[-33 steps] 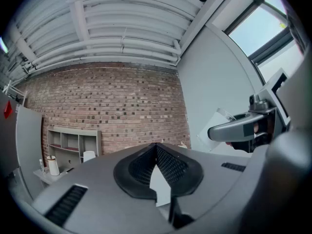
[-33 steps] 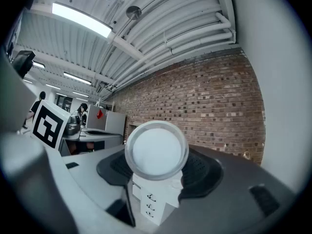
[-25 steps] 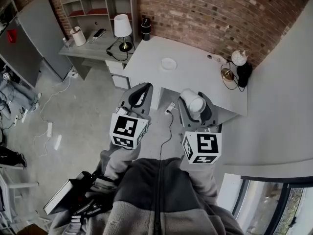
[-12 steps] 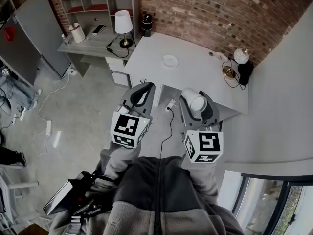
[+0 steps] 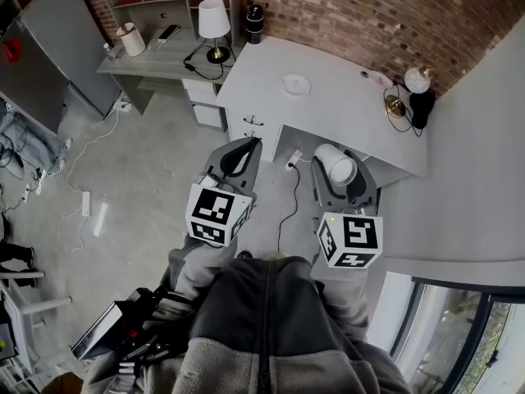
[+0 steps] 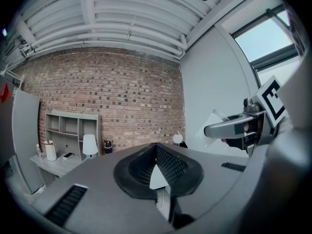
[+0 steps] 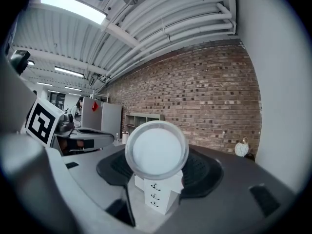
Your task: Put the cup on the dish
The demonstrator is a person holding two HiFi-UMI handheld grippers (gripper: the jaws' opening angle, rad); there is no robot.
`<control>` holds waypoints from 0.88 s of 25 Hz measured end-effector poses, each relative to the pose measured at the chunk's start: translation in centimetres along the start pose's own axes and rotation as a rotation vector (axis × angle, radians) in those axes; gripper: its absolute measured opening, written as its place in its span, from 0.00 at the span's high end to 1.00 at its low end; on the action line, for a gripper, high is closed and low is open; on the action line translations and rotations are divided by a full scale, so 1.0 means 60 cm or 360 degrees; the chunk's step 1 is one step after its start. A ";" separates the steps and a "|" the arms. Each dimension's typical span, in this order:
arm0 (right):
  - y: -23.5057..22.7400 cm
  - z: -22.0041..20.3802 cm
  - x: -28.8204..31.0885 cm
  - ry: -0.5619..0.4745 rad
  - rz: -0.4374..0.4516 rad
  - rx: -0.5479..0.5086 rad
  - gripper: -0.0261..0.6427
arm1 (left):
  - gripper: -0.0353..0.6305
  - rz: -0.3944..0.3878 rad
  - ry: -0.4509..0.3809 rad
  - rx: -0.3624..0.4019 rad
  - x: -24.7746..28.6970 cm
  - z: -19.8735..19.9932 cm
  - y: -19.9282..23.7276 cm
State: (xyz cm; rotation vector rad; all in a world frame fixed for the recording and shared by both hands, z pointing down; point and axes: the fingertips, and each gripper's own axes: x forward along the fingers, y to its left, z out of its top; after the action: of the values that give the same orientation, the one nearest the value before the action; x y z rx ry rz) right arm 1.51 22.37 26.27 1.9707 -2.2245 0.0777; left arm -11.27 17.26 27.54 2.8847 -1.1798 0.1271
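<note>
**Cup held in the right claw, short of the table**

The cup (image 5: 335, 167) lay on its side between the jaws of the right claw (image 5: 336, 156), which pinched it from both sides. In the right gripper view one round end of the cup faced the camera and hid most of the gap between the jaws. In the head view the cup showed against the near front of the white table (image 5: 344, 121), clear of the table top.

The dish (image 5: 295, 84), small and white, sat flat on the table towards its far side. It was well apart from the cup and nothing lay on it.

The left claw (image 5: 240, 146) was level with the right one and beside it. Its jaws were pressed together with nothing between them. Each claw carried a marker cube (image 5: 217, 213) at its rear, close to the person's body.

The drawers (image 5: 250, 125) stood under the table's left end. A globe lamp (image 5: 418, 79) stood at the table's right far corner, by the brick wall (image 5: 369, 15). A shaded lamp (image 5: 213, 19) stood on a second, grey desk to the left.
</note>
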 end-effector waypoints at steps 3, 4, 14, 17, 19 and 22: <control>0.013 -0.015 0.001 0.0026 0.0003 0.0011 0.57 | 0.94 0.0012 0.0040 -0.0022 -0.015 -0.023 0.011; 0.019 -0.019 0.005 0.0033 0.0006 0.0013 0.57 | 0.94 0.0018 0.0046 -0.0029 -0.019 -0.028 0.018; 0.029 -0.031 0.067 0.0062 0.0055 0.0030 0.57 | 0.94 0.0108 0.0100 -0.0099 -0.011 -0.065 0.087; 0.015 -0.042 0.083 0.0076 0.0049 0.0058 0.57 | 0.94 0.0136 0.0123 -0.0096 -0.010 -0.074 0.099; 0.000 -0.049 0.105 0.0085 0.0051 0.0074 0.57 | 0.94 0.0173 0.0123 -0.0090 0.001 -0.075 0.115; -0.023 -0.039 0.145 0.0046 0.0064 0.0074 0.57 | 0.94 0.0241 0.0106 -0.0083 0.027 -0.067 0.151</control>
State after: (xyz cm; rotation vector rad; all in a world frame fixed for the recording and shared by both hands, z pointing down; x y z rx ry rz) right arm 2.08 14.00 29.86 1.9355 -2.2641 0.1630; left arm -16.73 9.90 31.62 2.7224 -1.3670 0.1910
